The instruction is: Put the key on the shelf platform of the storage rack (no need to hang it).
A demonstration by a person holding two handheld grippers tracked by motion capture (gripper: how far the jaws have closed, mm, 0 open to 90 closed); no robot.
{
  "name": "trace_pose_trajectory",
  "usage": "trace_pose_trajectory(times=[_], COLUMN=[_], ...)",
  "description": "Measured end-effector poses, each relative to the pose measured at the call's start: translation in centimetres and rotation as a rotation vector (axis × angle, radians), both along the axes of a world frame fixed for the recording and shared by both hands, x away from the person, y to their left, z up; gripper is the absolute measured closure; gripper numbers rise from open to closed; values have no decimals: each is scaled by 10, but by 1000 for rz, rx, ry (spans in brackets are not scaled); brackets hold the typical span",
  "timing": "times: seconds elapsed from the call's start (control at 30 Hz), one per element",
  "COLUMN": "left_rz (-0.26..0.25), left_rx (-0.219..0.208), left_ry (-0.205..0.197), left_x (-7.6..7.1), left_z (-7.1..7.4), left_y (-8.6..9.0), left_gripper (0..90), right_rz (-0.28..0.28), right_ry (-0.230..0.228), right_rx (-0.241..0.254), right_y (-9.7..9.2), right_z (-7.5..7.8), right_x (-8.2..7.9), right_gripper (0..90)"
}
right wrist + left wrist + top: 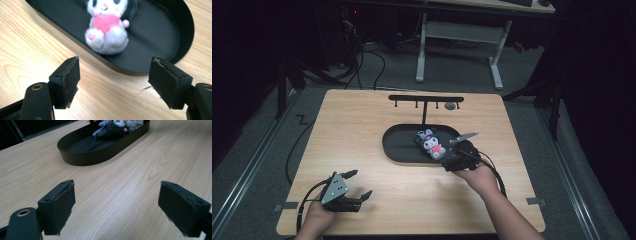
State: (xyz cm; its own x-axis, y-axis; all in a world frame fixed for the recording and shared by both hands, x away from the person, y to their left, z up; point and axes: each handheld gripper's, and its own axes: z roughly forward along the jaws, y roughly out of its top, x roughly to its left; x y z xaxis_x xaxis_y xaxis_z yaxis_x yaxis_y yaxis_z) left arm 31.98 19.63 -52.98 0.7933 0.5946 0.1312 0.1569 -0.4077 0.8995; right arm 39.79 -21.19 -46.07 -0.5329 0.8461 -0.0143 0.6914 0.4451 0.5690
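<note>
Plush toy [430,142] in black tray [398,145], wood table [362,130], dark rm.

Your light wooden table [362,145] carries a black oval tray [399,145] right of centre, and a black hook rack [426,99] standing near its far edge.
</note>
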Motion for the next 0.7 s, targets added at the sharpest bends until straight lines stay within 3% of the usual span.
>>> trace_pose_trajectory(times=[0.13,0.27,0.4,0.53,0.7], left_rz=[8,18,21,30,25], left_rx=[-6,-20,-20,-27,-38], left_ry=[3,-9,-13,-22,-26], left_x=[1,0,0,0,1], left_z=[0,2,1,2,2], left_y=[0,2,1,2,4], left_gripper=[147,147,147,146,150], right_rz=[4,-14,-28,-64,-63], right_ry=[-72,-111,-144,-217,-279], right_rx=[31,60,74,79,128], right_y=[-9,-17,-23,-32,-43], right_z=[-8,-14,-19,-28,-37], right_x=[-16,-30,-39,-54,-77], right_gripper=[194,155,145,131,130])
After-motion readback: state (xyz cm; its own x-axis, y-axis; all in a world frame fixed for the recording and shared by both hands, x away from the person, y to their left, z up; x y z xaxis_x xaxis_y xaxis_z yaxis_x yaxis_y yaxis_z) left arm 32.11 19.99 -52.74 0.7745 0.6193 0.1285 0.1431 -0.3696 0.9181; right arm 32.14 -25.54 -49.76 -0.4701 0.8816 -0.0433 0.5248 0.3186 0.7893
